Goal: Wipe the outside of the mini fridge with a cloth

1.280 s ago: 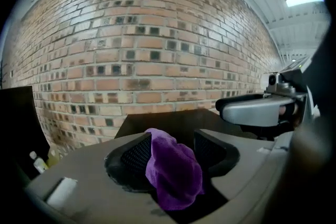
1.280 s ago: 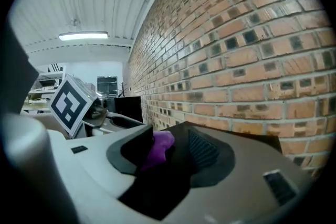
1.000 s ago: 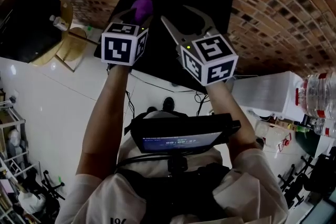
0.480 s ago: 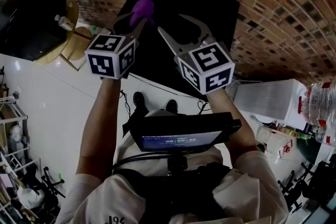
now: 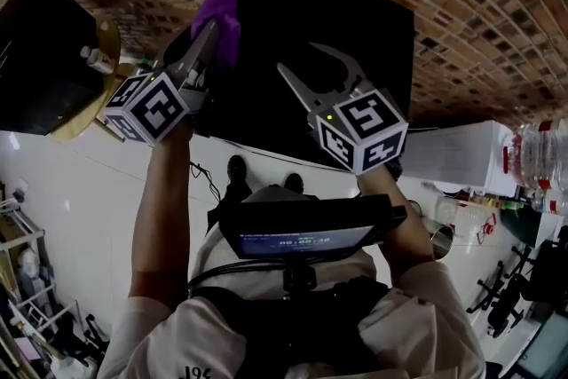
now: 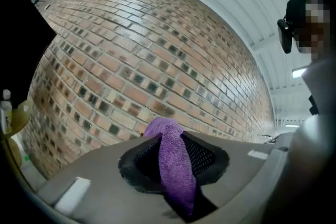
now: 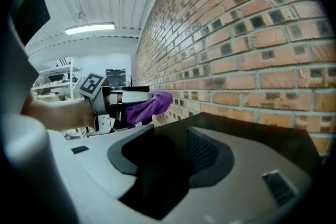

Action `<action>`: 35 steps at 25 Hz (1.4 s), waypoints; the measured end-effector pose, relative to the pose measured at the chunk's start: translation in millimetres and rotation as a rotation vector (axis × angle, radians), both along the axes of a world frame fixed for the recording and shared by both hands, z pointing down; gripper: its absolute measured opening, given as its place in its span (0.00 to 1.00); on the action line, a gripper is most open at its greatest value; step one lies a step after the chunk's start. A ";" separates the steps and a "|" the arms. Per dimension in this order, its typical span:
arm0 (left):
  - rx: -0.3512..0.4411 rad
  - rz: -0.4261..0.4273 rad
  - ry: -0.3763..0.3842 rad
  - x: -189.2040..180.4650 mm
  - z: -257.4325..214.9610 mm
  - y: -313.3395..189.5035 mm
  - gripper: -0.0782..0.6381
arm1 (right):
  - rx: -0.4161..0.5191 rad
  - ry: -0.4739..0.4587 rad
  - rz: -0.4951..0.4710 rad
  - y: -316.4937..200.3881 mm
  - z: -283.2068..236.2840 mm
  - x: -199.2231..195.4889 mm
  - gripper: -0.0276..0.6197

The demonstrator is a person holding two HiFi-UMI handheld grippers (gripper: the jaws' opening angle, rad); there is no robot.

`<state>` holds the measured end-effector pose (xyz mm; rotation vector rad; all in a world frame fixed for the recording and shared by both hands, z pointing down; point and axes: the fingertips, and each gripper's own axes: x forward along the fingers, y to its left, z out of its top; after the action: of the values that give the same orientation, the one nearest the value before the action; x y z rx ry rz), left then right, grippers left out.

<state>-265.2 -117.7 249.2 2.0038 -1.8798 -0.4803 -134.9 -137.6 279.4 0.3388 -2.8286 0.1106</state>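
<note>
Head view dim and underexposed. The black mini fridge (image 5: 328,22) top reads nearly featureless, and the white floor (image 5: 80,182) shows mild glare. Strong fisheye bows the brick wall (image 5: 461,4); corners are vignetted black. In the right gripper view a ceiling strip light (image 7: 89,28) glows and the near foreground is soft.

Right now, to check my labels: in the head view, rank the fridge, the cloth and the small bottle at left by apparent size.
1. fridge
2. cloth
3. bottle, farther off, so its look may understate it.
</note>
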 end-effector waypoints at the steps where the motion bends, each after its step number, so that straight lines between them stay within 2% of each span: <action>1: 0.010 0.013 0.019 -10.8 1.4 -0.9 0.24 | -0.015 -0.003 0.017 0.7 0.3 -3.2 0.34; 5: 0.031 0.082 0.077 -46.3 11.7 -14.2 0.24 | -0.047 -0.005 0.134 -4.8 -2.9 -7.1 0.34; 10: 0.021 0.171 0.108 -65.8 30.6 -43.3 0.24 | 0.108 0.053 0.304 -25.7 -30.5 8.0 0.34; 14: 0.017 0.219 0.111 -70.8 43.8 -67.5 0.25 | 0.090 0.033 0.389 -30.0 -48.8 22.9 0.34; 17: 0.020 0.244 0.129 -72.7 52.1 -84.6 0.25 | 0.058 0.047 0.383 -19.5 -32.3 11.1 0.33; 18: 0.021 0.250 0.140 -73.3 55.2 -90.0 0.25 | 0.052 0.054 0.375 -15.1 -24.8 4.5 0.24; 19: 0.025 0.255 0.151 -73.9 57.5 -95.6 0.25 | 0.048 0.059 0.363 -10.7 -18.3 -2.9 0.20; 25: 0.047 0.261 0.201 -81.3 74.1 -129.1 0.25 | -0.037 -0.011 0.323 -4.3 -8.1 -43.0 0.20; 28: 0.032 0.266 0.225 -85.0 88.1 -141.4 0.25 | -0.040 0.010 0.297 -3.8 -0.6 -62.0 0.19; 35: 0.053 0.359 0.291 -75.7 99.4 -159.9 0.25 | -0.049 0.009 0.248 -1.9 1.8 -70.2 0.19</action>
<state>-341.0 -277.6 348.6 2.1110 -1.3153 -0.6803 -205.1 -139.4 281.2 0.6749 -2.7571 0.2290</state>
